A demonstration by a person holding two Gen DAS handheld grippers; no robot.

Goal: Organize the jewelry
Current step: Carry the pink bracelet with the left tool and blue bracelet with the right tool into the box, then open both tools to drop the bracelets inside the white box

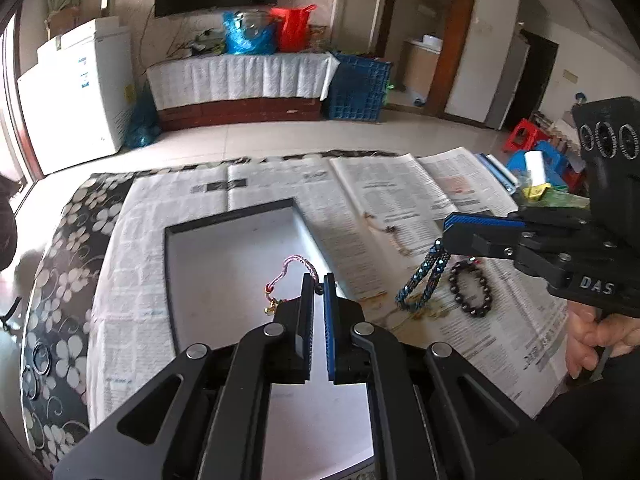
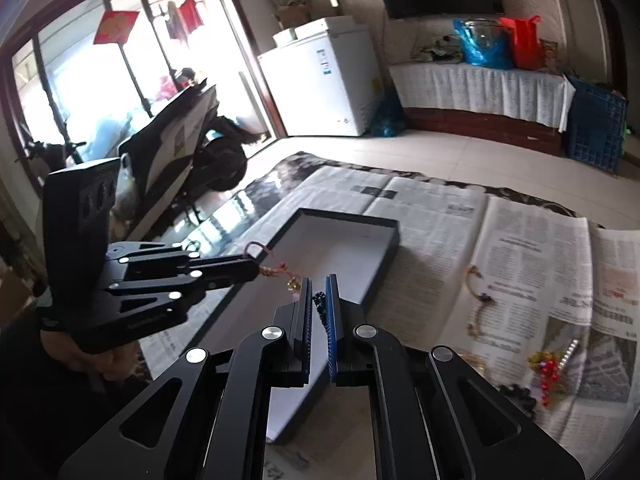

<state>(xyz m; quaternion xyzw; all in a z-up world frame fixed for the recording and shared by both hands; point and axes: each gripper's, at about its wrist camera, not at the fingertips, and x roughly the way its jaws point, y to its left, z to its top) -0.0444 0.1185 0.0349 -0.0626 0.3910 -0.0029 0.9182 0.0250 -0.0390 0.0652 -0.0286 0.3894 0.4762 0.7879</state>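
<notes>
A shallow dark-rimmed tray (image 1: 176, 236) with a white floor lies on newspaper. My left gripper (image 1: 319, 280) is shut on a pink corded bracelet (image 1: 298, 262) with small gold charms and holds it over the tray; it also shows in the right wrist view (image 2: 250, 268), with the bracelet (image 2: 280, 270) dangling. My right gripper (image 1: 446, 240) is shut on a blue-black beaded bracelet (image 1: 424, 280), which hangs above the newspaper right of the tray; in its own view (image 2: 319, 280) the beads (image 2: 319, 304) sit between the pads.
A black bead bracelet (image 1: 470, 290) and a tan cord piece (image 1: 394, 236) lie on the newspaper right of the tray. A red-and-gold ornament (image 2: 548, 368) lies further right. The table (image 1: 72, 240) has a floral cloth. A scooter (image 2: 208, 148) stands beyond the table.
</notes>
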